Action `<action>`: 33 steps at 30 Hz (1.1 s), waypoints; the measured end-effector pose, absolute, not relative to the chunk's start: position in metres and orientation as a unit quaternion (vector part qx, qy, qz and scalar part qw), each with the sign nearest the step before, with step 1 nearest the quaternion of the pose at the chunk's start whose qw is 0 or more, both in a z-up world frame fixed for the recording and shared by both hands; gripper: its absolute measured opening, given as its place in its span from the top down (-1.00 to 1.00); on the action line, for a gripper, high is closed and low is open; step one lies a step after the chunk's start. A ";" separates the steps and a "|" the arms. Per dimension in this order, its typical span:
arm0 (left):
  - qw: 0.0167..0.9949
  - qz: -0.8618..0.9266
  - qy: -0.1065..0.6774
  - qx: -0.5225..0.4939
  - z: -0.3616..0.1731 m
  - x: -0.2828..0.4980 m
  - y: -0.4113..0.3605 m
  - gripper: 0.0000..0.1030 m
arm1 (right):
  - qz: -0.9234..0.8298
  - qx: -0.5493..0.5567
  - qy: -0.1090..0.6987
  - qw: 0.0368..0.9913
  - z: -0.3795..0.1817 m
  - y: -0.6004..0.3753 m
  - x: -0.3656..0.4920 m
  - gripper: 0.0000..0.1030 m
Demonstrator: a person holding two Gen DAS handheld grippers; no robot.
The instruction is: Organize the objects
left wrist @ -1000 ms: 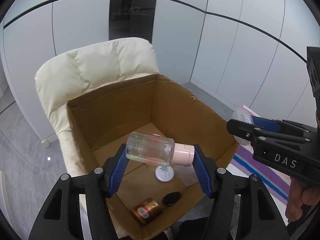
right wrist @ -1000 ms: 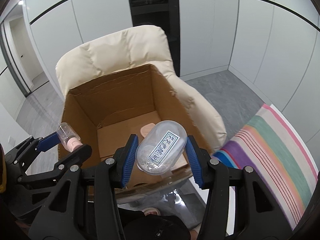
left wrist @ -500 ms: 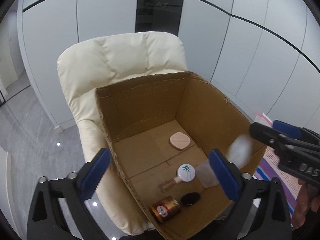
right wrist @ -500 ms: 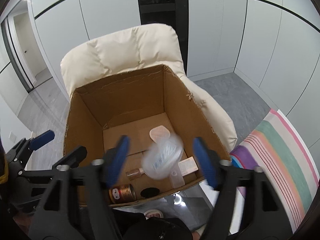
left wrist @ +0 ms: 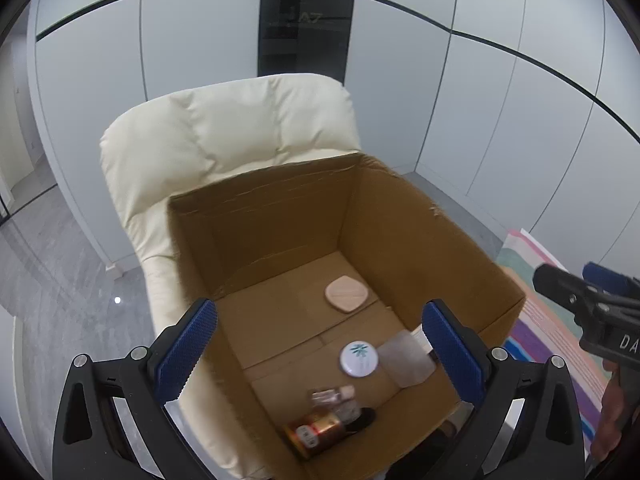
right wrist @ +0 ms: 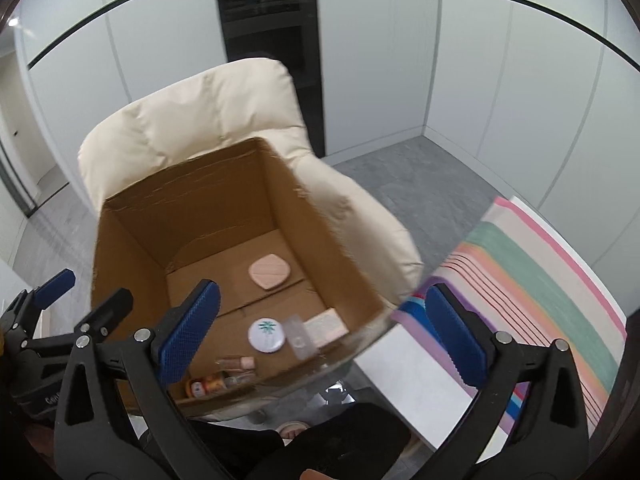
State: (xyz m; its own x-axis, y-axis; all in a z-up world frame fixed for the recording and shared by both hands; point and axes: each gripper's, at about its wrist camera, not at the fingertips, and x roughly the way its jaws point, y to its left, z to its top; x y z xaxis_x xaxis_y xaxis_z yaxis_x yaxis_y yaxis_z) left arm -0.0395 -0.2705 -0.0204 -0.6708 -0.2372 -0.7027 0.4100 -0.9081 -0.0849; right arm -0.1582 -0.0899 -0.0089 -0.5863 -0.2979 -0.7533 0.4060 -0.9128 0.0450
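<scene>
Left gripper [left wrist: 318, 354]: jaws spread wide, empty, above the cardboard box [left wrist: 404, 240].
Right gripper [right wrist: 320, 336]: jaws just opened wide, nothing between them, over the box's near right corner.
Clear bottle [left wrist: 334, 396]: lying on the box floor by the near wall, touching the gold can [left wrist: 316, 432].
Clear container [left wrist: 406, 356]: on the box floor beside the white round lid [left wrist: 359, 358].

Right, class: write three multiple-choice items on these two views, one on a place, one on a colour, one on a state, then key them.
1. The cardboard box sits on:
A. a cream chair
B. a shelf
C. a bed

2. The gripper pads are:
A. red
B. blue
C. green

3. The left gripper and right gripper are:
A. both open and empty
B. both shut on bottles
C. one open, one shut

Key: 1 A, the chair's cushion surrounds the box; 2 B, the pads show blue; 3 A, jaws stand wide with nothing between, having just opened.
</scene>
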 end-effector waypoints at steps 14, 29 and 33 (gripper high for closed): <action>0.095 -0.921 0.070 0.371 -0.017 -0.098 -0.167 -1.00 | -0.906 0.411 0.024 0.098 -0.009 0.041 -0.168 -1.00; 0.015 -0.920 0.027 0.390 -0.028 -0.132 -0.061 -1.00 | -0.913 0.408 -0.026 0.010 -0.008 0.152 -0.156 -1.00; 0.000 -0.921 0.022 0.389 -0.020 -0.134 -0.044 -1.00 | -0.912 0.409 -0.030 -0.005 -0.008 0.170 -0.148 -1.00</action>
State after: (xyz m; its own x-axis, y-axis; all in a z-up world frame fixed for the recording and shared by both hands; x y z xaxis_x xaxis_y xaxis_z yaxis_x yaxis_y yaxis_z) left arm -0.1345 -0.0438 -0.0204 -0.6968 0.0174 -0.7171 0.0173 -0.9990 -0.0410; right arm -0.1480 0.1699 -0.0077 -0.6659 -0.0157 -0.7459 -0.0339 -0.9981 0.0513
